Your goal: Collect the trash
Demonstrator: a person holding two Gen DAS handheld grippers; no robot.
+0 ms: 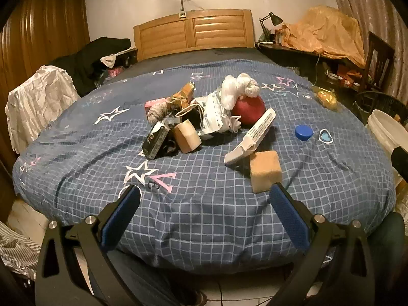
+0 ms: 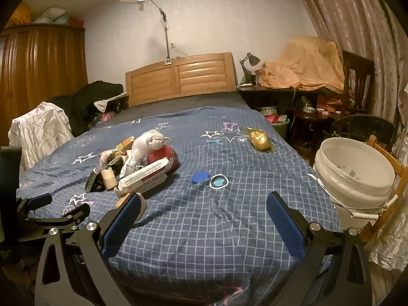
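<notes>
A pile of trash lies mid-bed on the blue checked quilt (image 1: pixel 204 216): a white plastic bag (image 1: pixel 238 88), a red ball (image 1: pixel 248 109), a long white box (image 1: pixel 252 135), a black carton (image 1: pixel 155 140), a tan block (image 1: pixel 187 136) and a tan sponge cube (image 1: pixel 265 170). A blue cap (image 1: pixel 303 132) and a yellow wrapper (image 2: pixel 258 139) lie apart to the right. My left gripper (image 1: pixel 204 196) is open and empty at the bed's near edge, the sponge cube by its right finger. My right gripper (image 2: pixel 202 204) is open and empty. A white bucket (image 2: pixel 354 176) stands right of the bed.
A wooden headboard (image 2: pixel 178 76) and wardrobe (image 2: pixel 38 68) stand behind. A cluttered desk with a lamp (image 2: pixel 250 61) and orange cloth (image 2: pixel 306 63) is at right, with chairs. Clothes heap (image 2: pixel 40 132) at the bed's left. The left gripper shows in the right wrist view (image 2: pixel 51 209).
</notes>
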